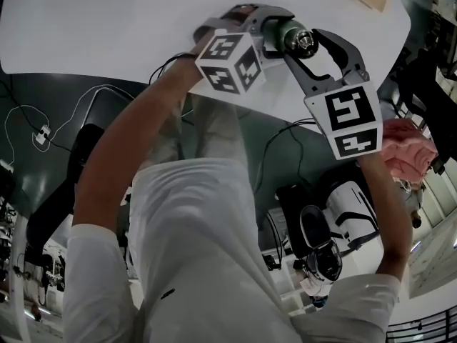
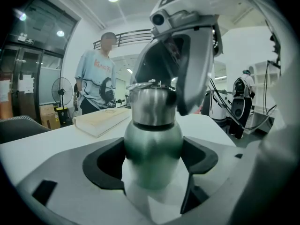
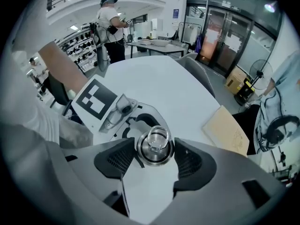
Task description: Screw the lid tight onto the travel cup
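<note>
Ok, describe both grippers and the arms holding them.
Both the left gripper and right gripper are light grey shells with black pads. Each carries a white cube printed with black square markers, and a thin black cable trails from the left one. The person wears a white short-sleeved shirt.

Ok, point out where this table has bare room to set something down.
Free: the white table left of the left gripper in the head view, and the stretch beyond the travel cup to the far edge. Crowded: the beige board at far right, and the right gripper on the lid.
</note>
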Motion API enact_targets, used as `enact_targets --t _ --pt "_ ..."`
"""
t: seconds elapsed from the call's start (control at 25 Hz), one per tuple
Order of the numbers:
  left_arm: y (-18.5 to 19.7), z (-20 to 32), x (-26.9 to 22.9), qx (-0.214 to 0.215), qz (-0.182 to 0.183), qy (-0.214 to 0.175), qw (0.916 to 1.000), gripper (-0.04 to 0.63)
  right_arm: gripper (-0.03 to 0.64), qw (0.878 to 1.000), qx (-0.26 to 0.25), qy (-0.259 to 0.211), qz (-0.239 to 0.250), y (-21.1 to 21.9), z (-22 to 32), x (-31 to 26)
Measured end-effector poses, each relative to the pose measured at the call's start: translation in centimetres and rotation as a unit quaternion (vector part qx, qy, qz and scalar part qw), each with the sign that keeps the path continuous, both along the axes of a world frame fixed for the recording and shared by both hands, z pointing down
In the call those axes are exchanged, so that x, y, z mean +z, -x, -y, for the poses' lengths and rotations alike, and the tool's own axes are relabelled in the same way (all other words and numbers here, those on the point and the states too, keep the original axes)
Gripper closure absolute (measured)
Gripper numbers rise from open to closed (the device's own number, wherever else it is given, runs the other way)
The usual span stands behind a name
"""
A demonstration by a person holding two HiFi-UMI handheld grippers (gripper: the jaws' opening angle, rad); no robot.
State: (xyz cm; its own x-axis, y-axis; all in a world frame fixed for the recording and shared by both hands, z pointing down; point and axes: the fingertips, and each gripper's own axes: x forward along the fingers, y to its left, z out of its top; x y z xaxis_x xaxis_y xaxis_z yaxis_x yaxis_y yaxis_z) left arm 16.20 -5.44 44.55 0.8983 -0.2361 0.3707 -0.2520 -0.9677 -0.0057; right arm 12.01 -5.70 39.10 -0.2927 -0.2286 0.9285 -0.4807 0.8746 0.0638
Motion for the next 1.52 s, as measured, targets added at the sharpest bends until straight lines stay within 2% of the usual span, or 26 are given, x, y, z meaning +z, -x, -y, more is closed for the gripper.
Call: enact_targets --t 0.08,0.24,0.32,0.4,0.56,0.76,0.92,1.04,1.24,1.32,1.4,1.44,1.52 --pt "-0.1 0.0 0.0 0.001 -0.001 0.001 1.0 0.233 0.354 1.0 -0.023 -0.003 0.004 -0.1 -0.4 -0.3" --pt "0.0 0.0 0.1 0.001 0.0 0.001 1.0 0.233 0.353 0.997 -0.076 -0.003 0.008 0.2 -0.6 -1.9" --pt "0.1 0.0 0.1 0.0 0.002 0.001 1.0 0.233 0.353 0.993 -0.121 -0.01 -0.008 0.4 -0.5 -2.6" --pt "0.1 -0.1 0.1 0.001 0.002 0.001 1.0 0.233 0.353 0.982 -0.185 -0.019 -0.024 0.8 -0.4 -3.2" --pt "0.1 0.0 0.1 0.0 0.002 0.001 1.0 0.233 0.353 0.949 -0.312 0.006 -0.05 1.1 -1.5 -3.5" --pt "0.0 0.0 0.0 0.0 0.001 0.002 1.0 0.233 0.353 0.88 -0.465 0.018 -0.091 0.9 -2.1 -2.5" --pt "0.3 -0.1 0.0 -0.003 0.0 0.001 1.0 0.233 0.353 0.836 -0.535 0.027 -0.118 0.8 -2.2 -1.0" --pt "0.3 -0.1 0.0 -0.002 -0.002 0.001 1.0 0.233 0.353 0.815 -0.564 0.034 -0.127 0.4 -2.3 -0.2" --pt "0.2 0.0 -0.1 -0.003 -0.006 0.0 1.0 0.233 0.353 0.801 -0.583 0.02 -0.133 0.1 -2.0 0.5" --pt "0.2 -0.1 -0.2 -0.004 -0.008 0.001 1.0 0.233 0.354 0.801 -0.584 0.026 -0.128 0.1 -2.1 0.4" --pt "0.2 -0.2 -0.1 -0.003 -0.008 0.002 1.0 0.233 0.357 0.814 -0.567 0.031 -0.123 0.2 -2.1 0.4" --pt "0.2 -0.2 -0.1 -0.003 -0.007 0.002 1.0 0.233 0.357 0.827 -0.549 0.032 -0.12 0.3 -2.0 0.5" --pt "0.3 -0.1 0.0 -0.006 -0.005 0.0 1.0 0.233 0.357 0.862 -0.495 0.034 -0.106 0.5 -1.6 0.5"
